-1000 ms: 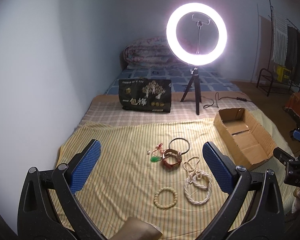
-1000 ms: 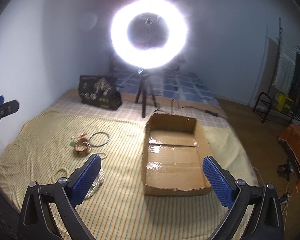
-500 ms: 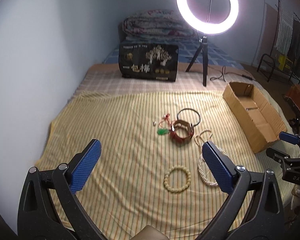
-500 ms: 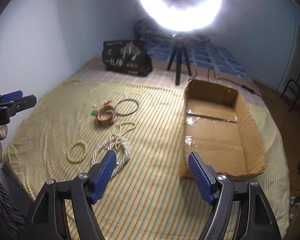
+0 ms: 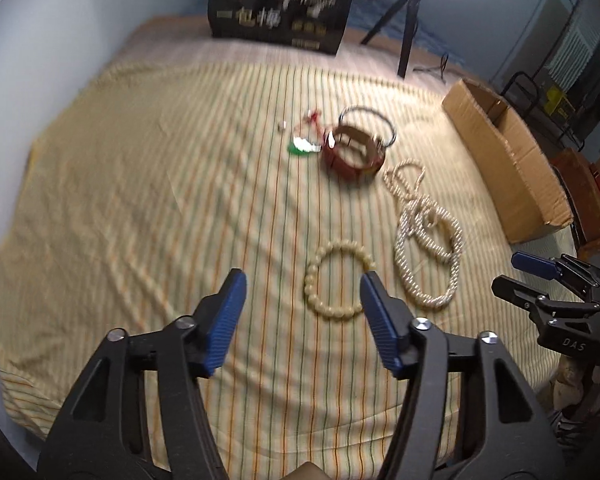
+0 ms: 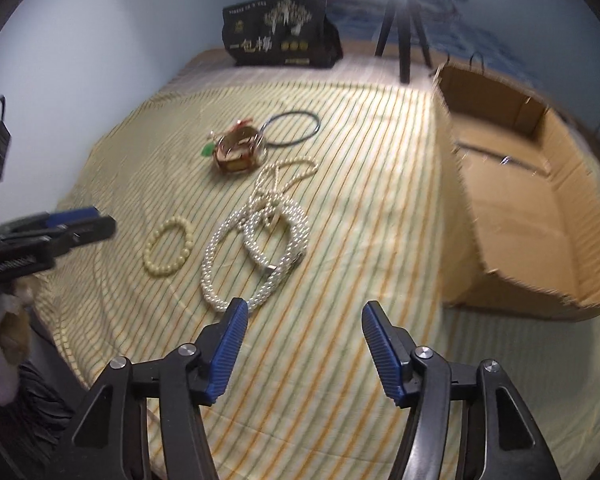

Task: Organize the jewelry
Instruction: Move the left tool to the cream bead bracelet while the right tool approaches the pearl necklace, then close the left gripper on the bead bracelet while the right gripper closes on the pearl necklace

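Note:
Jewelry lies on a yellow striped cloth (image 5: 140, 208). A cream bead bracelet (image 5: 337, 280) (image 6: 168, 247) lies nearest my left gripper (image 5: 302, 284), which is open and empty just above and left of it. A long pearl necklace (image 5: 428, 240) (image 6: 260, 236) lies coiled beside it. Further back are a red-brown bangle (image 5: 354, 152) (image 6: 238, 152), a thin dark hoop (image 5: 370, 122) (image 6: 294, 128) and a green pendant on red cord (image 5: 302, 146). My right gripper (image 6: 304, 314) is open and empty, just in front of the pearl necklace.
An open cardboard box (image 6: 532, 200) (image 5: 504, 168) sits to the right of the jewelry. A black printed bag (image 5: 280, 4) (image 6: 280, 34) and a ring light tripod (image 5: 408, 20) stand at the back. A wall runs along the left.
Both grippers have tilted down and moved closer to the jewelry. The left jaws have narrowed but stay open, and the bead bracelet now lies near its fingertips.

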A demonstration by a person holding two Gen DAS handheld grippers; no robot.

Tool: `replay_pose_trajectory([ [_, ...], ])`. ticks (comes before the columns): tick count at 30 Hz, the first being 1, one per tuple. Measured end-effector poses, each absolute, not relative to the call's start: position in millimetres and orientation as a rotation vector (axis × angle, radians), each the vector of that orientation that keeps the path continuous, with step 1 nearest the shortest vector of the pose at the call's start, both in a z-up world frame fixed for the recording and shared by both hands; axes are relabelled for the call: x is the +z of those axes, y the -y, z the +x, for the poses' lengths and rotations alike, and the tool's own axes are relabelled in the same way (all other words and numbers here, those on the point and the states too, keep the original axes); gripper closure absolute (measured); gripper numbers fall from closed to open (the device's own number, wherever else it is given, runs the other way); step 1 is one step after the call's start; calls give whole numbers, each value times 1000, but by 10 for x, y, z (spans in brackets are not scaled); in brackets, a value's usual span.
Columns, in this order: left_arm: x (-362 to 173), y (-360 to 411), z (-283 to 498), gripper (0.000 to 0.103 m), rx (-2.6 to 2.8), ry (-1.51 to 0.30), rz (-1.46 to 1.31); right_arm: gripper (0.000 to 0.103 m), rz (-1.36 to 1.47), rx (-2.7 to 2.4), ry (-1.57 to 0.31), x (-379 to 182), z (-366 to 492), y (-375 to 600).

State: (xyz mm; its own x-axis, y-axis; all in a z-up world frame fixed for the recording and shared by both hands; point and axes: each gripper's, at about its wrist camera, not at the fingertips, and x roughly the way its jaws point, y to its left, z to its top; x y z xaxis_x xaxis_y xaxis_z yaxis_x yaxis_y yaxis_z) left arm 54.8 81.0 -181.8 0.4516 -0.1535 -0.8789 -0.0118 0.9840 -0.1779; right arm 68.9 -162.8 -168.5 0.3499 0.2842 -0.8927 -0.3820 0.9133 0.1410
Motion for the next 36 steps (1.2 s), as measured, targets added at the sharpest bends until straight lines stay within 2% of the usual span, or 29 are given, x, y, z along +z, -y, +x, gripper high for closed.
replay_pose_trajectory([
  [4,-1952,-790,595,46,-82,-1122,-156,45,-86,445,-1164,-1764,746,1598],
  [12,-2197,-727,682,52,-83,-1180,-127,60,-30,465,-1227,-1942,868,1556],
  [31,-2349,-624,845,55,-55,-1164,-45,63,-68,470,-1225,-2027,1021,1373],
  [36,-2349,-602,863,63,-53,-1157,-35,64,-212,458,-1210,-2056,969,1209],
])
